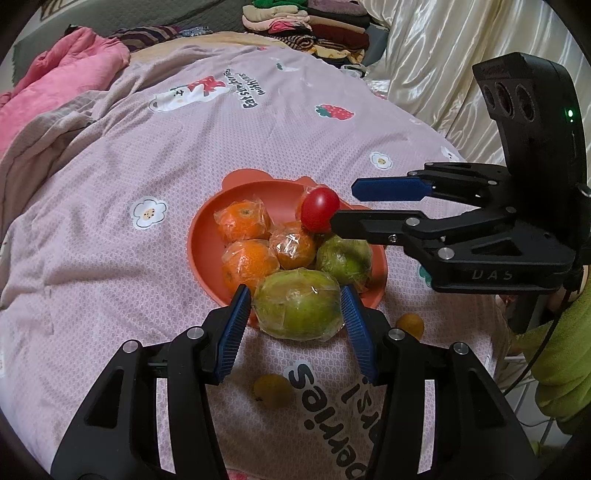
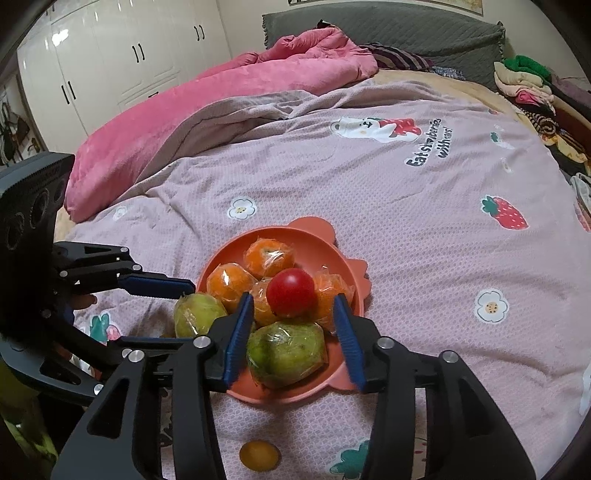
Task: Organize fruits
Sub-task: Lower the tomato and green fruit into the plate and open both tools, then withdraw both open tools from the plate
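Observation:
An orange-red plate (image 1: pixel 207 225) (image 2: pixel 314 243) on the bed holds several wrapped oranges (image 1: pixel 243 218) (image 2: pixel 269 256) and a wrapped green fruit (image 1: pixel 343 258) (image 2: pixel 284 354). My left gripper (image 1: pixel 295 291) is shut on a second wrapped green fruit (image 1: pixel 299 310) (image 2: pixel 199 314) at the plate's near rim, with both pads against its sides. In the right wrist view its upper finger (image 2: pixel 159 286) lies over that fruit. My right gripper (image 2: pixel 293 300) (image 1: pixel 343 205) stands open around a red tomato (image 2: pixel 291 297) (image 1: pixel 319 214) that rests on the oranges, with a gap at each pad.
Small yellow fruits (image 1: pixel 273 389) (image 1: pixel 410 325) (image 2: pixel 258 454) lie on the strawberry-print blanket (image 2: pixel 406 221) near the plate. A pink quilt (image 2: pixel 221 110) is heaped at the back, folded clothes (image 1: pixel 306 26) are stacked at the far side. A green sleeve (image 1: pixel 561 350) shows at right.

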Demonstrator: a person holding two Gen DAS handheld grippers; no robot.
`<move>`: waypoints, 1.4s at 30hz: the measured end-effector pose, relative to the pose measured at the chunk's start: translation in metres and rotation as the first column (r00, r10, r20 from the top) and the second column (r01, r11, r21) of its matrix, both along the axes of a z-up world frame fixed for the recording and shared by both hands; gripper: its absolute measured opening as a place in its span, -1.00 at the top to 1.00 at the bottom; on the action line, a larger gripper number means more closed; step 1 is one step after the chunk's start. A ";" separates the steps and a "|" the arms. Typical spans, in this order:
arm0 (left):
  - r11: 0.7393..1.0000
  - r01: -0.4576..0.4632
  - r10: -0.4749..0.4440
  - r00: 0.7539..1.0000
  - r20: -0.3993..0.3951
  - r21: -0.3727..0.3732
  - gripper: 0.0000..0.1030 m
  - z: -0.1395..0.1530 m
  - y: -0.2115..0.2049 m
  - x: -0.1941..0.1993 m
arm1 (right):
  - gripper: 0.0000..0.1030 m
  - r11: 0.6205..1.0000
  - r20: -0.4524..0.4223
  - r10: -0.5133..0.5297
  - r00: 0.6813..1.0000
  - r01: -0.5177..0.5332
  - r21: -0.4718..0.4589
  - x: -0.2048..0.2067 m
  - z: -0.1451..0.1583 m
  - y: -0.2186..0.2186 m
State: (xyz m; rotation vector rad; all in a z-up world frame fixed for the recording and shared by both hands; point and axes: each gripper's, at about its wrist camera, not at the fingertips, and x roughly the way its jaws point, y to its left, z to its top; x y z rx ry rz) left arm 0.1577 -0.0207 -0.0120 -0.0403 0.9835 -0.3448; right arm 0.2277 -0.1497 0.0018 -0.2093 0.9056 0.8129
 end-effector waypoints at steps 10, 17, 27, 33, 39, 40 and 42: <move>1.000 -0.003 0.003 1.000 0.000 -0.001 0.15 0.002 0.000 -0.002 | -0.04 0.999 0.011 -0.046 0.999 0.046 0.010 0.000 0.007 -0.016; 1.000 -0.006 0.006 1.000 0.001 -0.004 0.15 0.004 0.001 -0.002 | -0.21 0.998 0.032 -0.068 0.997 0.068 0.009 -0.003 0.012 -0.023; 1.000 -0.017 0.017 1.000 0.010 -0.003 0.04 0.009 0.000 -0.006 | -0.38 0.997 0.049 -0.081 0.996 0.080 0.009 -0.009 0.019 -0.027; 0.999 -0.036 0.036 0.999 0.019 0.001 -0.10 0.014 0.003 -0.008 | -0.45 0.997 0.063 -0.082 0.995 0.082 0.011 -0.013 0.025 -0.028; 0.999 -0.054 0.054 0.998 0.036 0.004 -0.21 0.022 0.007 -0.013 | -0.50 0.996 0.078 -0.085 0.993 0.084 0.016 -0.017 0.032 -0.030; 0.998 -0.056 0.056 0.998 0.039 0.004 -0.24 0.023 0.007 -0.014 | -0.51 0.996 0.081 -0.086 0.993 0.085 0.016 -0.018 0.033 -0.030; 0.998 -0.063 0.062 0.997 0.044 0.006 -0.28 0.025 0.008 -0.015 | -0.52 0.996 0.085 -0.085 0.993 0.084 0.017 -0.020 0.035 -0.030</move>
